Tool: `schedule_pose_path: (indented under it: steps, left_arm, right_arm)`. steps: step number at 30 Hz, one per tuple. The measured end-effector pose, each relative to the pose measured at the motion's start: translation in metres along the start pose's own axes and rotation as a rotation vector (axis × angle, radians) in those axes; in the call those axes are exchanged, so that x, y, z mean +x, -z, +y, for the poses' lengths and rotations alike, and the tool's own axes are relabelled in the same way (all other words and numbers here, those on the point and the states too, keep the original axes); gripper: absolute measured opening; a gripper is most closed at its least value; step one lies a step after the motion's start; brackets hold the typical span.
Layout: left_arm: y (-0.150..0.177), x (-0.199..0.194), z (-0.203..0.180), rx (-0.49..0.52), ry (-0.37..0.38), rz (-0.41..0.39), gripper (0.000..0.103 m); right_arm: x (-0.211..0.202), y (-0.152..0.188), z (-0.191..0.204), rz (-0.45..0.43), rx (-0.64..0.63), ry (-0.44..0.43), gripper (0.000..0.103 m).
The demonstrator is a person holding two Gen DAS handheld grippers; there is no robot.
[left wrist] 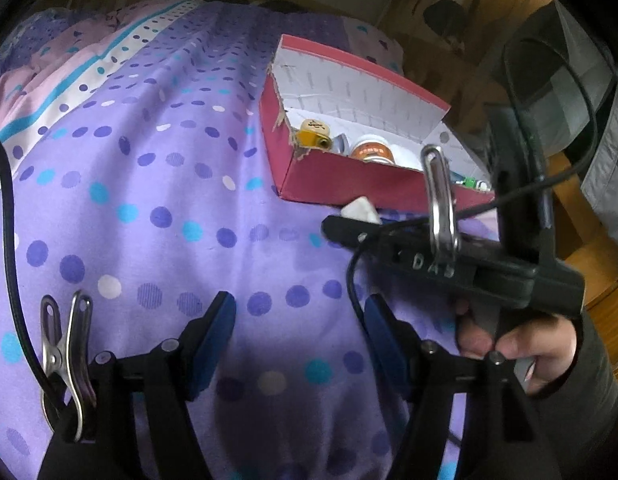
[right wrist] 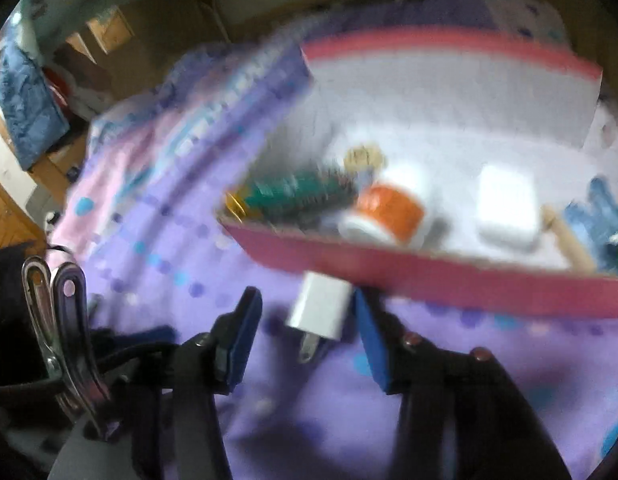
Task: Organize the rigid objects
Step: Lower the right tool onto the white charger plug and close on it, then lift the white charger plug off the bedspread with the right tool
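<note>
Purple bedding with rows of blue, white and violet dots [left wrist: 157,184] covers a bed and fills most of both wrist views; wooden furniture and flooring show at the far edges.

At the left, the left gripper [left wrist: 299,336] hangs over bare bedding with its blue-padded fingers [left wrist: 213,336] standing wide and nothing between them.

Toward the middle, in the right wrist view, a small white plastic charger plug with metal prongs [right wrist: 321,310] lies on the bedding, just beside the near wall of a shallow red cardboard box with a white inside [right wrist: 449,280]. The right gripper [right wrist: 309,328] is around this plug: its right finger [right wrist: 373,340] looks to be touching the plug's side, while the left finger stands clear with a gap. The fingers are partly narrowed but not yet clamped. This view is smeared by motion, so exact contact is hard to tell.

Further right, the box already holds a green and gold cylinder [right wrist: 293,196], an orange and white jar on its side [right wrist: 389,212], a white rounded block [right wrist: 507,208], a wooden stick and some blue and green items.

Risks, as a judgement: a one-sided touch could push the plug along or roll it on the soft bedding, so the fingers close on a corner or the prongs and it slips. The box wall is so near that a finger could catch it, shifting the box or jostling its contents.
</note>
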State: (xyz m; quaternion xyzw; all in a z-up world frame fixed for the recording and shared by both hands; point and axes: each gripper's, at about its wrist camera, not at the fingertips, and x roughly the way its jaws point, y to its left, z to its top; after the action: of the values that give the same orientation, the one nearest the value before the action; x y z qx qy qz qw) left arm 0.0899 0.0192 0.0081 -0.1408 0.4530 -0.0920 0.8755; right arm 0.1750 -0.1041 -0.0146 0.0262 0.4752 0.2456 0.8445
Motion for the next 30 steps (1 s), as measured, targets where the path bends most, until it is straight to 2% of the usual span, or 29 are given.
schedule_pose_path:
  steps: [2, 4, 8, 12, 16, 19, 20, 22, 24, 25, 26, 30]
  left_arm:
    - [0.0, 0.0, 0.001, -0.004, 0.001, 0.002, 0.07]
    - [0.0, 0.001, 0.002, -0.004, 0.001, 0.005, 0.07]
    - [0.0, 0.0, 0.003, -0.008, 0.005, 0.006, 0.07]
    - [0.0, 0.001, 0.003, -0.008, 0.007, 0.01, 0.07]
    - [-0.001, 0.002, 0.004, -0.01, 0.01, 0.014, 0.07]
    - [-0.001, 0.003, 0.005, -0.008, 0.018, 0.021, 0.07]
    - [-0.001, 0.003, 0.005, -0.004, 0.018, 0.02, 0.07]
    - [-0.001, 0.004, 0.004, 0.003, 0.018, 0.027, 0.07]
    - [0.0, 0.003, 0.004, 0.004, 0.024, 0.024, 0.07]
    - [0.0, 0.003, 0.004, 0.005, 0.027, 0.023, 0.07]
    - [0.0, 0.002, 0.004, 0.005, 0.034, 0.023, 0.07]
    - [0.015, -0.018, -0.003, 0.0, 0.042, 0.059, 0.064]
  right_arm:
    - [-0.003, 0.0, -0.005, -0.014, 0.026, 0.001, 0.029]
    - [-0.007, 0.002, -0.011, -0.024, 0.048, -0.022, 0.028]
    - [-0.031, 0.017, -0.017, -0.049, 0.083, -0.009, 0.028]
    - [-0.076, 0.043, -0.007, -0.07, 0.035, 0.095, 0.028]
    - [-0.121, 0.078, -0.008, -0.082, 0.066, 0.205, 0.029]
    - [-0.125, 0.096, -0.017, -0.054, 0.095, 0.276, 0.031]
    - [-0.117, 0.101, -0.022, -0.038, 0.099, 0.286, 0.038]
    - [-0.1, 0.107, -0.037, -0.041, 0.123, 0.258, 0.039]
    - [-0.108, 0.103, -0.043, -0.074, 0.163, 0.248, 0.036]
    - [-0.108, 0.105, -0.04, -0.077, 0.144, 0.277, 0.029]
    - [-0.106, 0.105, -0.038, -0.074, 0.135, 0.275, 0.026]
    - [-0.118, 0.108, -0.044, -0.102, 0.179, 0.206, 0.026]
